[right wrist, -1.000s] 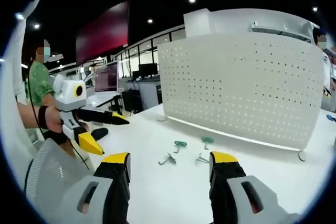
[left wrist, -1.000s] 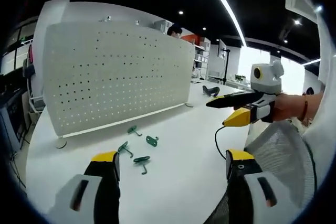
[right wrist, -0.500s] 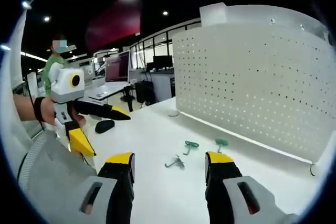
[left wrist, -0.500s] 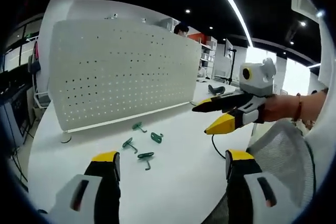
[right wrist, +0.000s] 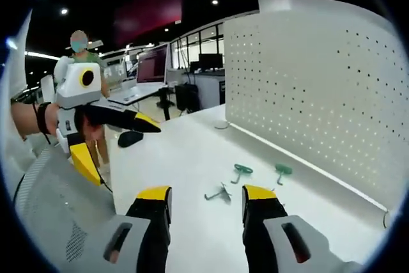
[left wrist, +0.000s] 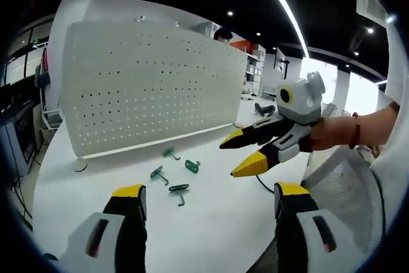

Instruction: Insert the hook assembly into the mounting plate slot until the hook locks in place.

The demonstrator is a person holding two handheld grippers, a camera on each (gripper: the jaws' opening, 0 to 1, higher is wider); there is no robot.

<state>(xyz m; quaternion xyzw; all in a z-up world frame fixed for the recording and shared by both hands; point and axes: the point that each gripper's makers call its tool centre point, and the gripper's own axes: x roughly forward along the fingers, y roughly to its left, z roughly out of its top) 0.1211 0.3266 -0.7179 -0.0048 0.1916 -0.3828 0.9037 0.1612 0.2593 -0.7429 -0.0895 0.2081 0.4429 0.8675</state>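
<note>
Standing upright on the white table (left wrist: 211,222), the pegboard (left wrist: 147,81) has four green hooks (left wrist: 172,174) lying loose in front of its foot, untouched. The left gripper (left wrist: 208,199) hovers above the table with jaws spread and empty. The right gripper (right wrist: 206,196) also hangs with jaws apart, holding nothing, over the hooks (right wrist: 241,171) beside the pegboard (right wrist: 313,100).

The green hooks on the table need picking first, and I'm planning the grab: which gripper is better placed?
Probably the right gripper: open, its tips hang just beside the green hooks in front of the pegboard. The left gripper, also open, sits farther back.
</note>
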